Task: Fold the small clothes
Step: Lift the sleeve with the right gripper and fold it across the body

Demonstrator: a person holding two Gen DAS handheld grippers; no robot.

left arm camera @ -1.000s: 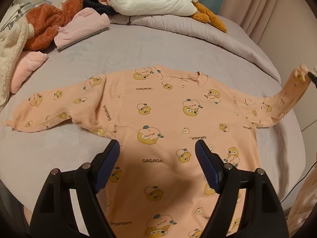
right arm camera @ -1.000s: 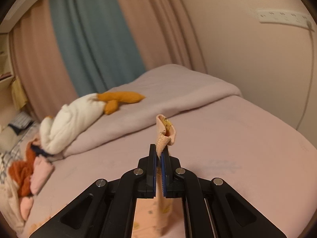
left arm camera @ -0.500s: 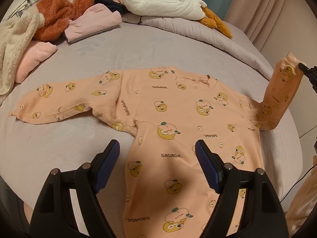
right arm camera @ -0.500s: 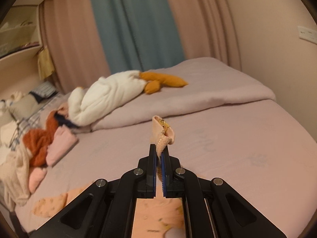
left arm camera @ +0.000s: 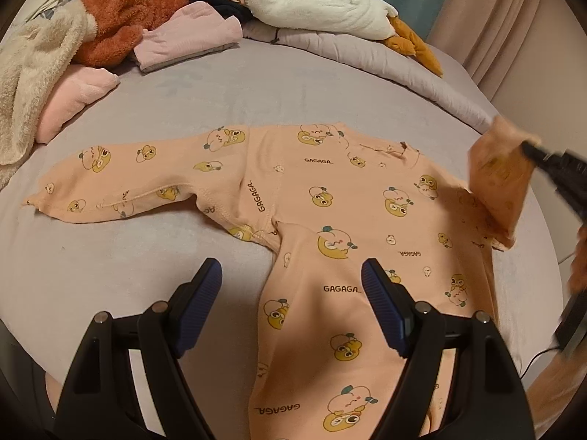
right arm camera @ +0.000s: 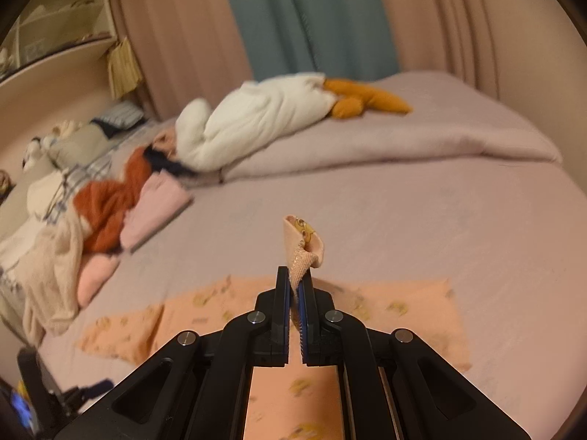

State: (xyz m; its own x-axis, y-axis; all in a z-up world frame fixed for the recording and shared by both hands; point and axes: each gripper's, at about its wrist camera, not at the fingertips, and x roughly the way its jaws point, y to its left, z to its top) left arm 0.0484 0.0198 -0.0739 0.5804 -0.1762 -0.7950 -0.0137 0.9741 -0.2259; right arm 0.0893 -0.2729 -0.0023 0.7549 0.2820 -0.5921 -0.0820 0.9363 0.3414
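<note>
my left gripper point(left arm camera: 291, 306) hangs wide open over the peach romper point(left arm camera: 330, 227), holding nothing; the romper lies spread flat on the bed point(left arm camera: 220, 102). my right gripper point(right arm camera: 296, 295) is clamped tight on its sleeve cuff point(right arm camera: 302, 242), lifted above the body. further back, a white plush goose point(right arm camera: 256, 117).

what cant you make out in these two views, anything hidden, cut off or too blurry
- Left wrist view: the peach garment runs under the open left gripper and off the bottom edge, so its lower end is unseen.
- Left wrist view: the right gripper holding the sleeve cuff is blurred at the right rim.
- Right wrist view: the clothes pile is smeared by motion blur; single items are hard to separate.
</note>
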